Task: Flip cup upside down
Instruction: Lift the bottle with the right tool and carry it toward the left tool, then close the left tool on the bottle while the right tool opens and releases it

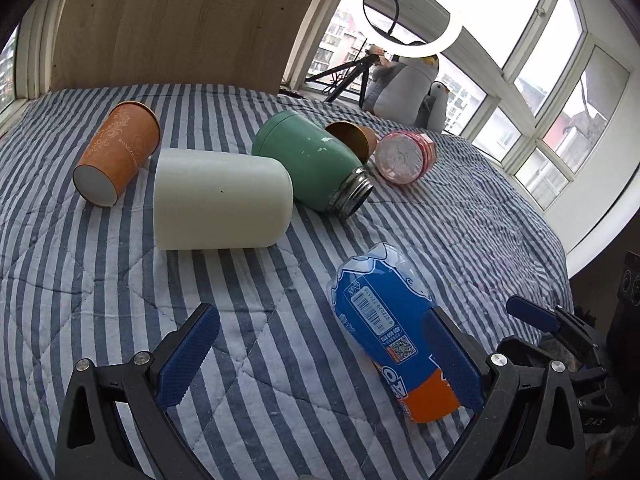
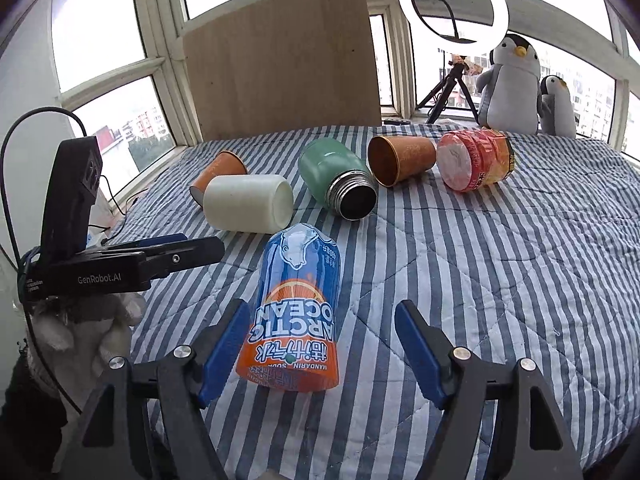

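Blue-and-white striped quilt (image 2: 500,280) covers a bed that fills both views, with windows curving round behind it; nearest the right wrist camera, the right tongs (image 2: 322,344) stand wide, their blue pads either side of the blue-and-orange Arctic Ocean cup (image 2: 298,312), which stands mouth-down on the quilt with its lettering upside down; the left pad is just beside the cup wall, the right pad clearly apart from it, so nothing is gripped; the left tongs (image 1: 320,344) also stand wide over bare quilt, their right pad in front of the same cup (image 1: 384,328) in the left wrist view; in the right wrist view the left tongs (image 2: 200,246) appear side-on at the left, held by a hand in a pale glove (image 2: 80,328); whether the cup touches that pad I cannot tell.

Farther on lies a white cylinder cup (image 2: 248,208) on its side; just behind it an orange paper cup (image 1: 116,152) on its side; beside them a green flask (image 2: 336,178) on its side, its steel mouth toward the cameras, touching the white cup in the left wrist view; next a second orange paper cup (image 2: 400,158) on its side, then a red-and-orange jar (image 2: 474,160) also lying down.

At the back stand a wooden board (image 2: 280,68), a ring light (image 2: 452,8) on a tripod, and two plush penguins (image 2: 512,84) by the windows.
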The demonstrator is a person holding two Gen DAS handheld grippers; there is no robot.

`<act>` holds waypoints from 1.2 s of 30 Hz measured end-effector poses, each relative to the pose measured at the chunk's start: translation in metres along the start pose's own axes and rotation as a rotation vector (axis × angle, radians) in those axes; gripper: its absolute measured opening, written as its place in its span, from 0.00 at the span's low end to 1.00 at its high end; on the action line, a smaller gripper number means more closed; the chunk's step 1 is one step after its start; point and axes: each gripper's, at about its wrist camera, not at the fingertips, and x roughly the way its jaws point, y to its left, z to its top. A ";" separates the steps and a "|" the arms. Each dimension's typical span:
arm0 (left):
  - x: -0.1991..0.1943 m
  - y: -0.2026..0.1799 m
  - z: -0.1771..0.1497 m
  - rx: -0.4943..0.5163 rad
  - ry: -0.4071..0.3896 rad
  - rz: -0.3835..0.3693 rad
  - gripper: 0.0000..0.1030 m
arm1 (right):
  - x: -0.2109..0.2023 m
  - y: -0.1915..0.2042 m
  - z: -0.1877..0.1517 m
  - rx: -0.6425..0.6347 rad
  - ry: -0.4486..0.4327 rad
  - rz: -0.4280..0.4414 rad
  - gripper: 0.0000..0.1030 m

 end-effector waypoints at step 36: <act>0.063 -0.057 0.024 0.051 0.057 -0.026 0.80 | 0.010 -0.076 -0.005 0.142 -0.038 -0.047 0.69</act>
